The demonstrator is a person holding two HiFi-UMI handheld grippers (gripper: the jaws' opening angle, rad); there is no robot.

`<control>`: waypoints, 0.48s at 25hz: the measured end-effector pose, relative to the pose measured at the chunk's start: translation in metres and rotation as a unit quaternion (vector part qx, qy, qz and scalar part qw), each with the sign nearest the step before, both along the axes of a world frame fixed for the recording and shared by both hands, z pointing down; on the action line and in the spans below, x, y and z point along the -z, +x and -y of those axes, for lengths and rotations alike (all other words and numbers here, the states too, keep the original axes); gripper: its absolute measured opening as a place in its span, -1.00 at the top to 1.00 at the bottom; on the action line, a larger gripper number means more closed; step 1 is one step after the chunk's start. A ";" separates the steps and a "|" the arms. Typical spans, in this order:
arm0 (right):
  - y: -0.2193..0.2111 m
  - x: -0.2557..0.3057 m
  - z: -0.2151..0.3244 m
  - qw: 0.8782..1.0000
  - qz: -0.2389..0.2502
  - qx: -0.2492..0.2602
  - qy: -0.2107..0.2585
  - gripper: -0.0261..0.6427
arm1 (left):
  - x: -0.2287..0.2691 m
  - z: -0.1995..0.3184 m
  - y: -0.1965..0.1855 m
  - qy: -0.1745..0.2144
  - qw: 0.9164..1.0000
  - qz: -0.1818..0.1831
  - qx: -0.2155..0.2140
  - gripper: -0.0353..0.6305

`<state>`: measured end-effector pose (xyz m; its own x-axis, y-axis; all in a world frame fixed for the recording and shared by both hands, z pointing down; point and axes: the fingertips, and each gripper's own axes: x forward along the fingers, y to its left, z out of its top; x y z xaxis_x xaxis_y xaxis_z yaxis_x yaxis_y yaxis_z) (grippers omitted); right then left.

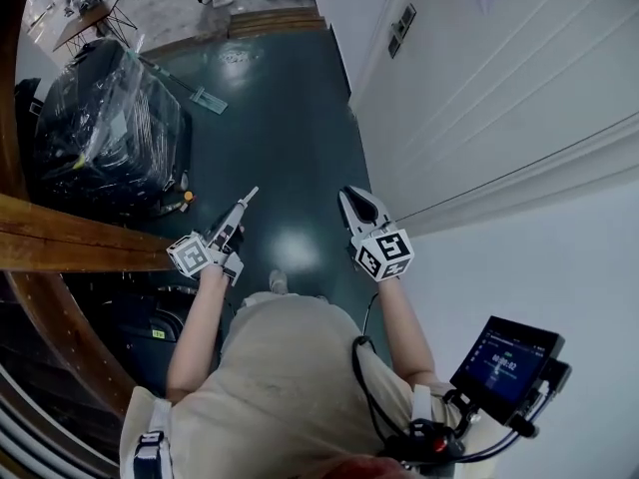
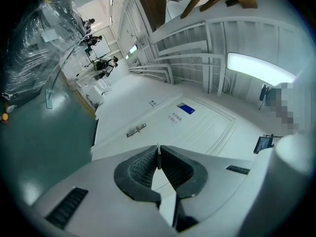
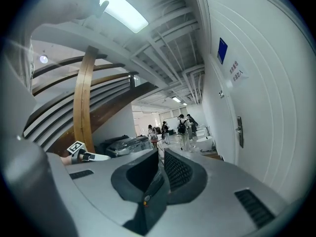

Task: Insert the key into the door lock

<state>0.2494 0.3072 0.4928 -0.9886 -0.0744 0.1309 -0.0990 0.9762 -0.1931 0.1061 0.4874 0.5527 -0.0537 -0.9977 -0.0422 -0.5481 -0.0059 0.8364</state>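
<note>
- Left gripper has its jaws pressed together on the key, a thin metal blade standing on edge between the ribbed pads, with its tip poking just past them.
- Only the left gripper view shows that grip up close. The head view shows the key as a pale sliver at the far end of the gripper, pointing away over the dark green floor.
- Right gripper has its jaws all but together and nothing between them; its own view shows only a narrow slit between the dark pads.
- In the head view both grippers are held out in front of the person, left one at the left and right one at the right, well apart from each other.
- The door lock sits on the white door at the far right, well ahead of both grippers and touched by neither.
- The left gripper view shows the lock plate and its handle, with a blue sign further along the door; the right gripper view shows the lock as a narrow upright plate on the right.
- The right gripper view alone catches the left gripper's marker cube at its left edge, and people standing far down the hall.
- The head view alone shows a plastic-wrapped bulk at the far left and a small screen near the person's right side.
</note>
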 end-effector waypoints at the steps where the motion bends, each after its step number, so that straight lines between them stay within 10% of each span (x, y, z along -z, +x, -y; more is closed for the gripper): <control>1: -0.003 -0.002 0.000 1.000 -0.004 -0.003 -0.002 0.85 | 0.001 -0.002 -0.003 -0.001 1.000 -0.002 -0.001 0.79; 12: -0.067 -0.008 0.017 0.999 -0.003 -0.034 0.018 0.85 | 0.001 0.014 -0.068 0.024 0.999 0.006 -0.034 0.79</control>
<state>0.1825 0.2898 0.5007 -0.9803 -0.1455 0.1340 -0.1660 0.9734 -0.1580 0.0381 0.4729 0.5514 0.0143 -0.9958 -0.0899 -0.5552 -0.0827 0.8276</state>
